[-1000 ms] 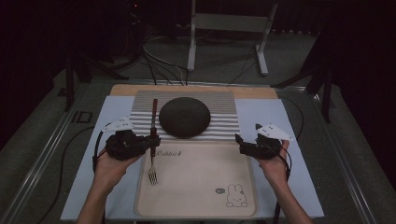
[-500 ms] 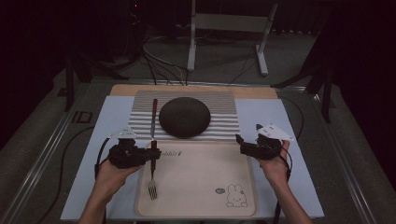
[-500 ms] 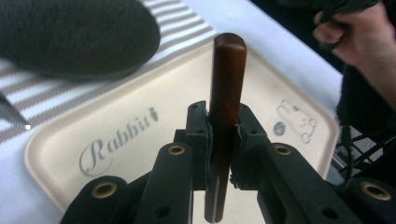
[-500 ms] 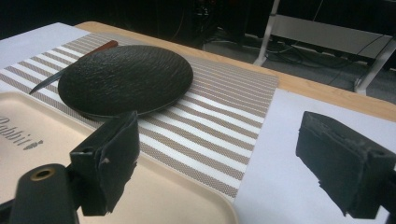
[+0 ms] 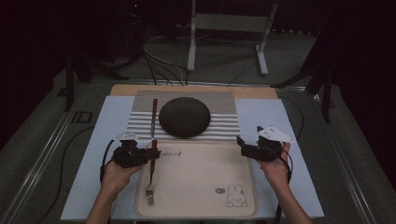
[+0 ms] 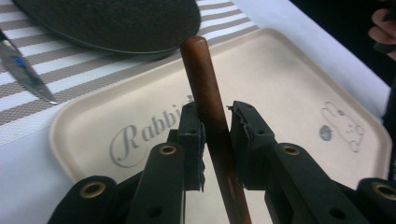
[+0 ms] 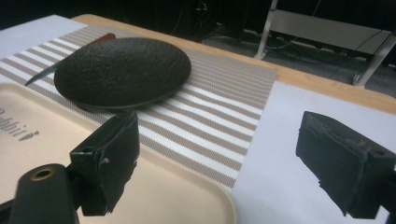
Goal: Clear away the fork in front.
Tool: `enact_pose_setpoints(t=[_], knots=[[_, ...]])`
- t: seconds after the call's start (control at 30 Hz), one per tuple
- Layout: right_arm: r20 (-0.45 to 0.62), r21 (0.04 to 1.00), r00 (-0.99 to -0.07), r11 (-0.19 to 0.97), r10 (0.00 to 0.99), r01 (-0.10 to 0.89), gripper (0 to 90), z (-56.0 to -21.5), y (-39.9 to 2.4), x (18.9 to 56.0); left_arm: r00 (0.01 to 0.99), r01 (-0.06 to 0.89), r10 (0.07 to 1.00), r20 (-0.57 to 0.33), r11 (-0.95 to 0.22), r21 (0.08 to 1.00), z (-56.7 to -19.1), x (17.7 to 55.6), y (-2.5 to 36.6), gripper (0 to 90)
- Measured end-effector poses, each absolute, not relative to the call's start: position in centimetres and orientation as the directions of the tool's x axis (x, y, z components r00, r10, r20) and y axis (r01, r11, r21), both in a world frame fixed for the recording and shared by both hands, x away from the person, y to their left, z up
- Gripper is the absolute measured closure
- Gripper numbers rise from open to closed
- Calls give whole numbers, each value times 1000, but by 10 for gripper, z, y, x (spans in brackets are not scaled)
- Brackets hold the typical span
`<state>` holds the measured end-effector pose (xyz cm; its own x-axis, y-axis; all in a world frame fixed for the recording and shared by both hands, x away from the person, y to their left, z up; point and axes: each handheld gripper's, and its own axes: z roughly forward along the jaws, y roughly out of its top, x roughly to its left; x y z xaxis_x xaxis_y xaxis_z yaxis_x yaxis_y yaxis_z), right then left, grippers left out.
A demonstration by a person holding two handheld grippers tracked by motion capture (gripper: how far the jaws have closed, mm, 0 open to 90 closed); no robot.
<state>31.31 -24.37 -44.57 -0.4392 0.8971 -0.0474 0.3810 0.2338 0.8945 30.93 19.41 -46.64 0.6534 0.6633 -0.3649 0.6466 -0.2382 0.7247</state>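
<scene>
A fork (image 5: 150, 182) with a brown wooden handle (image 6: 205, 79) lies lengthwise on the left part of the beige rabbit tray (image 5: 205, 186), tines toward the person. My left gripper (image 5: 153, 154) straddles that handle. Its jaws have just been opening, and in the left gripper view (image 6: 216, 126) the handle stands between the pads with a thin gap on one side. My right gripper (image 5: 241, 145) rests at the tray's right edge, open and with nothing in it (image 7: 219, 154). A dark round plate (image 5: 184, 116) sits on the striped placemat (image 5: 224, 116).
A knife (image 5: 153, 116) with a reddish handle lies on the placemat just left of the plate, its blade (image 6: 23, 70) pointing toward the tray. A white mat (image 5: 266, 116) covers the table under everything. Cables and a metal stand are on the floor beyond.
The left hand has come down and toward the person with the fork, which now lies on the tray. The right gripper has not moved.
</scene>
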Motion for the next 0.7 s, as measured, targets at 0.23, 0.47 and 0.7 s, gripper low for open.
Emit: enact_pose_setpoints(t=[0.23,0.47,0.7], knots=[[-49,895,-442,236,896,379,135,-446,-244,311,633,644,698,-335,-235,728,-475,312,193,730],[-43,891,-429,229,902,391,132,-448,-250,310,624,651,705,-337,-231,723,-480,310,191,721],[-41,889,-420,225,907,399,130,-450,-254,308,615,662,711,-340,-232,713,-484,310,190,716]])
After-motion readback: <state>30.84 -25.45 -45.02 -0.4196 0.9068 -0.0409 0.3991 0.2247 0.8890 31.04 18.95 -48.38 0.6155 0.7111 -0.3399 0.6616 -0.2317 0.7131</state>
